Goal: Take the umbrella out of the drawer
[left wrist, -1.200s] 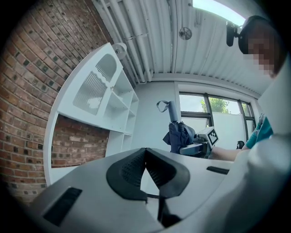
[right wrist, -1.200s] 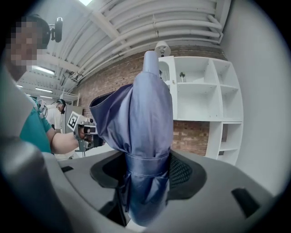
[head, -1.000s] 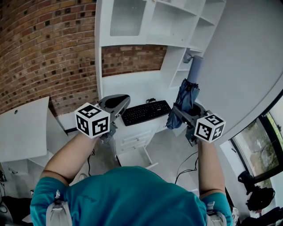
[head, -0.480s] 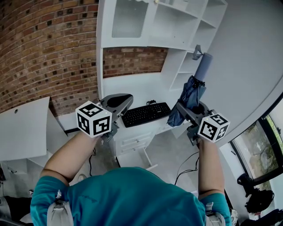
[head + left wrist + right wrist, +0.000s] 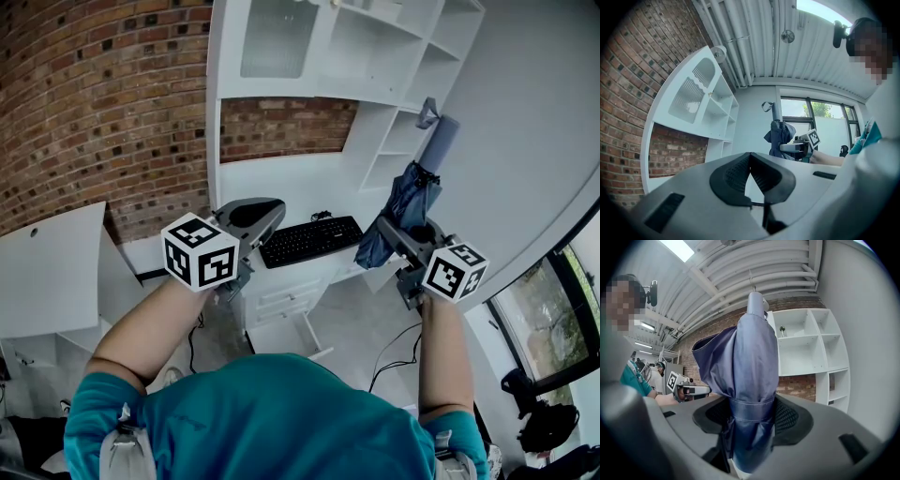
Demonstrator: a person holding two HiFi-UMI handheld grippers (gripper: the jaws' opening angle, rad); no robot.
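you have two tools up in front of you, both pointing level toward the white worktop (image 5: 281, 187). your right tool (image 5: 405, 234) is clamped on the one umbrella (image 5: 410, 202): in the right gripper view its two jaws press on the folded blue cloth from both sides, just below the strap that wraps the canopy. the umbrella stands nearly upright in that grip, its pale cylindrical end with a small loop at the top. it is in the air, clear of the drawers, and in the head view it shows in front of the worktop's right end and the open shelves (image 5: 403, 141) there.

your left tool (image 5: 246, 217) holds nothing; in the left gripper view its two pads meet at the tips. it hangs in front of the worktop's left part, well apart from the umbrella.

one black keyboard (image 5: 309, 239) lies along the worktop's front edge. below that edge, one drawer (image 5: 286, 333) stands pulled out. a brick wall (image 5: 94, 112) runs to the left and behind the worktop.
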